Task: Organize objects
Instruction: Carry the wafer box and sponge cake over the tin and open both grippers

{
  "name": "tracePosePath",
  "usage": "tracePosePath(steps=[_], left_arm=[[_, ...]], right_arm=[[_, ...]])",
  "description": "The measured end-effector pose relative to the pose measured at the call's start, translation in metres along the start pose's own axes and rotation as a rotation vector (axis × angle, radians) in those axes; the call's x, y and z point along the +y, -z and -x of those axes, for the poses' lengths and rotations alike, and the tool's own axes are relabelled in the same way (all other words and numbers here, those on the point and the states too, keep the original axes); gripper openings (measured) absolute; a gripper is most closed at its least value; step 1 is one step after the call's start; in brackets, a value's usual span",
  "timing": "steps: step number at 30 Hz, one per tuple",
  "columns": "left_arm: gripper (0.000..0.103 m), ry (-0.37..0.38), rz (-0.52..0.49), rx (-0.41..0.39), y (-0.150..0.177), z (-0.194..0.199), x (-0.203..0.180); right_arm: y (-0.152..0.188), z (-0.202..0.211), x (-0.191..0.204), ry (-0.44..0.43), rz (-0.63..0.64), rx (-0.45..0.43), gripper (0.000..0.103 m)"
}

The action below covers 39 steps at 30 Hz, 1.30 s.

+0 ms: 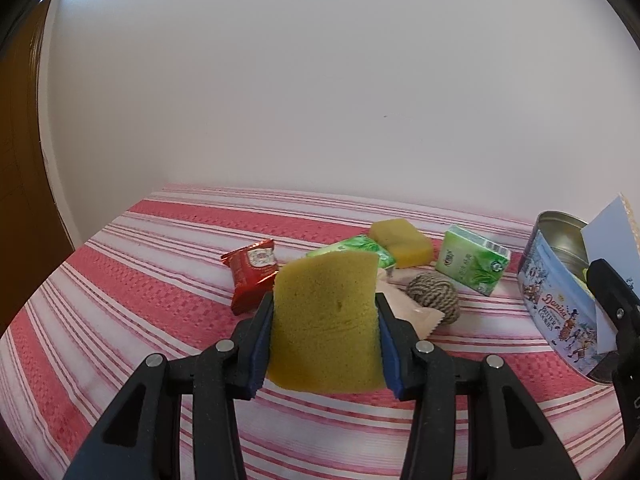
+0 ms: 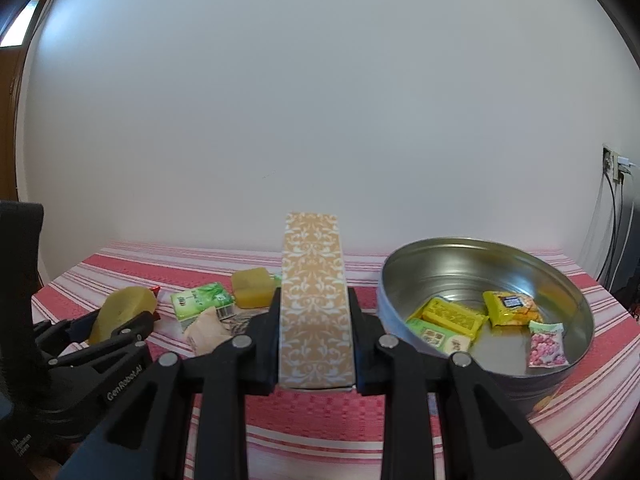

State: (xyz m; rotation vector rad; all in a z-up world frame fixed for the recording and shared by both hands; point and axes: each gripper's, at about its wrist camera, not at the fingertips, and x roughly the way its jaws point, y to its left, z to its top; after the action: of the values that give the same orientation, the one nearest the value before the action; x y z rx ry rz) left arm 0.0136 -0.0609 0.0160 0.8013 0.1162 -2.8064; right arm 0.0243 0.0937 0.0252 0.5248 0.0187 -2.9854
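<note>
- My left claw (image 1: 324,320) pinches a yellow sponge (image 1: 326,320) between its blue pads, the sponge standing upright and squeezed at the sides, lifted off the striped surface (image 1: 120,280).
- My right claw (image 2: 316,320) is pressed onto a tall patterned box (image 2: 314,300), beige with white scrollwork, held upright.
- Just beyond the left claw lie a red packet (image 1: 252,274), a green packet (image 1: 356,250), a second sponge (image 1: 402,242), a twine ball (image 1: 434,300) and a green carton (image 1: 472,258).
- A beige wrapper (image 1: 416,312) lies just beside the twine ball, partly behind the held sponge.
- To the right of the right claw sits the open cookie tin (image 2: 460,264), near its right finger.
- Inside the tin lie a yellow packet (image 2: 454,316), a second yellow packet (image 2: 512,306), a green-and-cream packet (image 2: 438,336) and a pink candy bag (image 2: 548,344).
</note>
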Motion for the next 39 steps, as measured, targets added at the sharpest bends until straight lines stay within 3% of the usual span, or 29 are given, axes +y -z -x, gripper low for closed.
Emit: tracePosePath(steps=[23, 39], left_arm=[[0.049, 0.076, -0.052, -0.021, -0.007, 0.019, -0.081], [0.049, 0.144, -0.105, -0.053, -0.017, 0.030, -0.144]], right_arm=[[-0.002, 0.018, -0.067, 0.095, -0.046, -0.042, 0.026], [-0.011, 0.018, -0.135, 0.200, -0.070, -0.058, 0.026]])
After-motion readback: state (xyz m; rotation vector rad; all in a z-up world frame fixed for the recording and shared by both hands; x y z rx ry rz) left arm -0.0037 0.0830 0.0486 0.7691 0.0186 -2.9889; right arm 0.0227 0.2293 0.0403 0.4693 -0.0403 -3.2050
